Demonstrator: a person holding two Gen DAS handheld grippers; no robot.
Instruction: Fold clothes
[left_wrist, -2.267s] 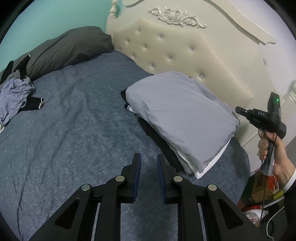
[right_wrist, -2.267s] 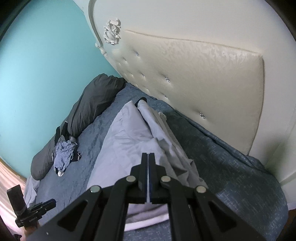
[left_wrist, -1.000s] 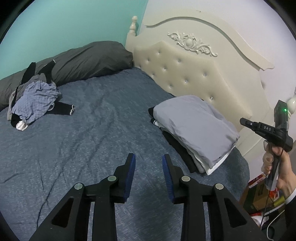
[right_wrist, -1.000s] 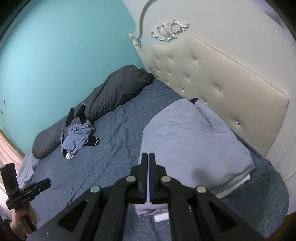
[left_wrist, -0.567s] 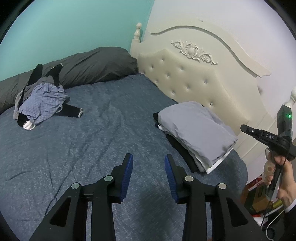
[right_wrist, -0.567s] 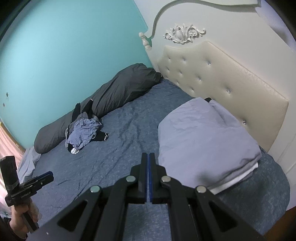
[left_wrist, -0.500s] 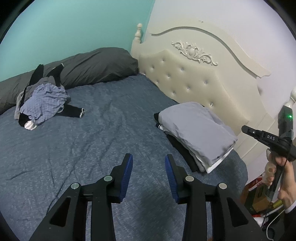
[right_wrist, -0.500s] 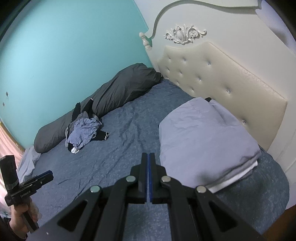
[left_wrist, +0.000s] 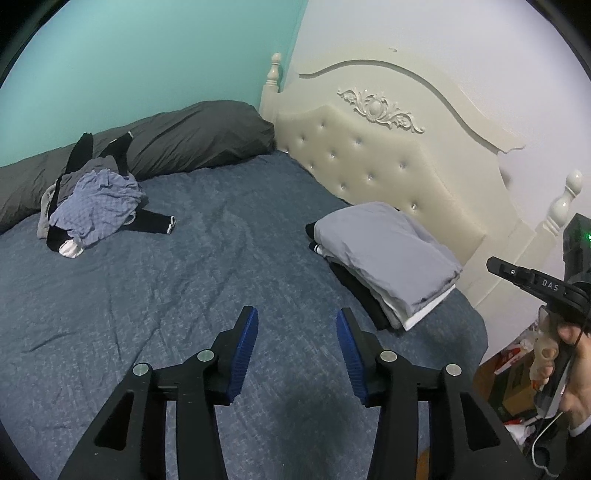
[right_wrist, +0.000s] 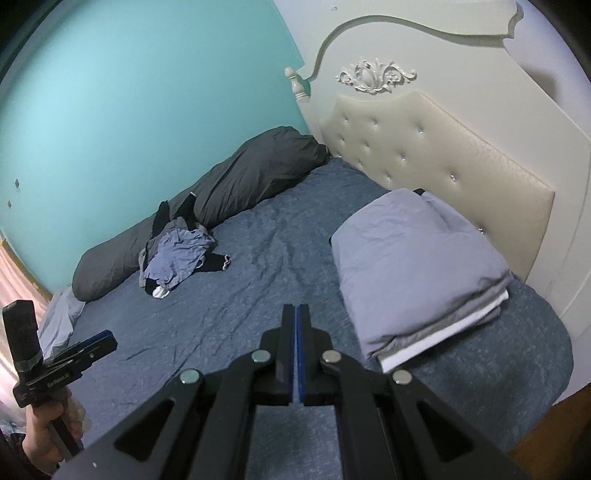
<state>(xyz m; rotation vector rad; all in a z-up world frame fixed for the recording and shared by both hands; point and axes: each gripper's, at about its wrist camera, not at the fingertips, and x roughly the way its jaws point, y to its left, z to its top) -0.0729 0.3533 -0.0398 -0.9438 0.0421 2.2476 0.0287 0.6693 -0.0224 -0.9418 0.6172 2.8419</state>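
Left wrist view, folded stack (left_wrist: 388, 254) grey-topped, left gripper (left_wrist: 295, 334) opening, empty

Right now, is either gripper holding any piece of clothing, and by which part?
Nothing is held. The left gripper has its jaws opening over bare blue bedspread, nothing between them. The right gripper is shut on nothing.

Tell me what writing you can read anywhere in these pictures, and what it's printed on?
"DAS": white letters on the side of the right gripper, seen from the left wrist.
White print on the left gripper, seen from the right wrist: too blurred to read.
Nothing else carries readable text.
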